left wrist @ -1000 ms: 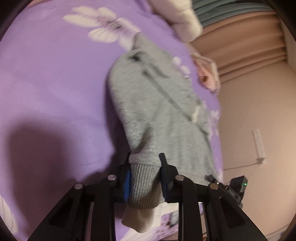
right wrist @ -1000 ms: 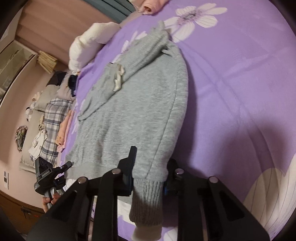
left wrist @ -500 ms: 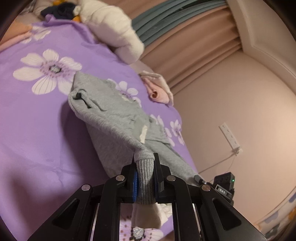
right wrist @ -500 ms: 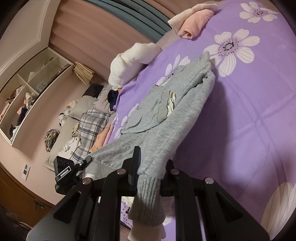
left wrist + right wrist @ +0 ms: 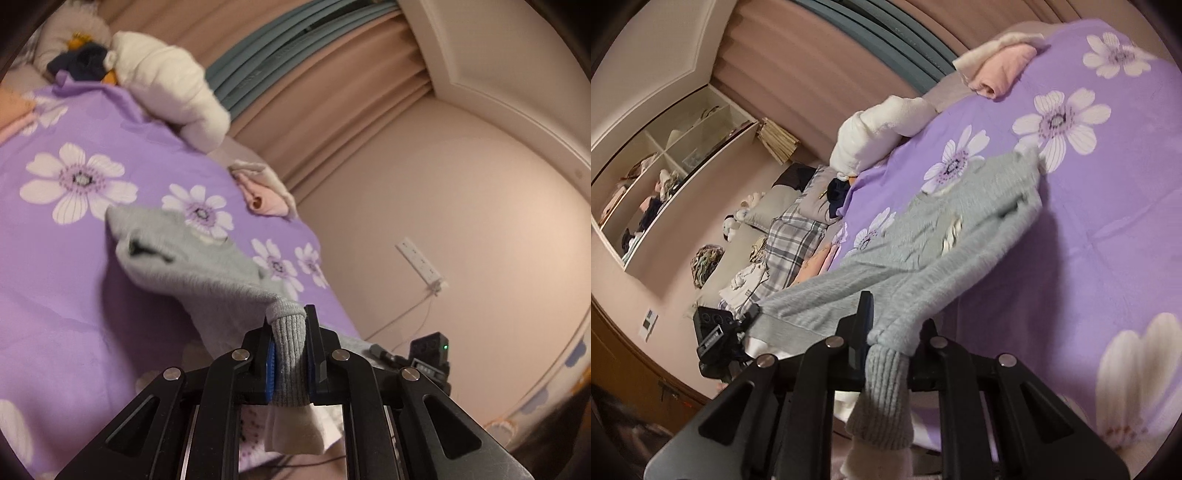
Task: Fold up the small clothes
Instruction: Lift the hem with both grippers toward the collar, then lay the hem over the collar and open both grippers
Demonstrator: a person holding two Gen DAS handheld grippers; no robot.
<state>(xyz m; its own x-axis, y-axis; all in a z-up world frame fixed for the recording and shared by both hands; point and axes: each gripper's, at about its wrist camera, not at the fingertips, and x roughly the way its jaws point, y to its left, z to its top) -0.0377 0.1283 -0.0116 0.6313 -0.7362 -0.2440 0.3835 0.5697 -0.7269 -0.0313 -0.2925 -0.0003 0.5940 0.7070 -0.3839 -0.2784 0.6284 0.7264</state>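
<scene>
Both claws (image 5: 289,325) (image 5: 892,325) clamp sweater (image 5: 923,254) cuffs | bedspread (image 5: 1089,229) open rightward

A small grey knitted sweater (image 5: 923,254) with ribbed cuffs hangs stretched from lower centre of the frame up toward the middle, its far end resting on the purple flowered bedspread. A white inner layer shows below the ribbed hem at bottom centre.

The left tool (image 5: 290,334) is clamping tight on a grey ribbed sweater cuff (image 5: 290,354); the right tool (image 5: 890,332) is pinching the other cuff (image 5: 886,387).
</scene>
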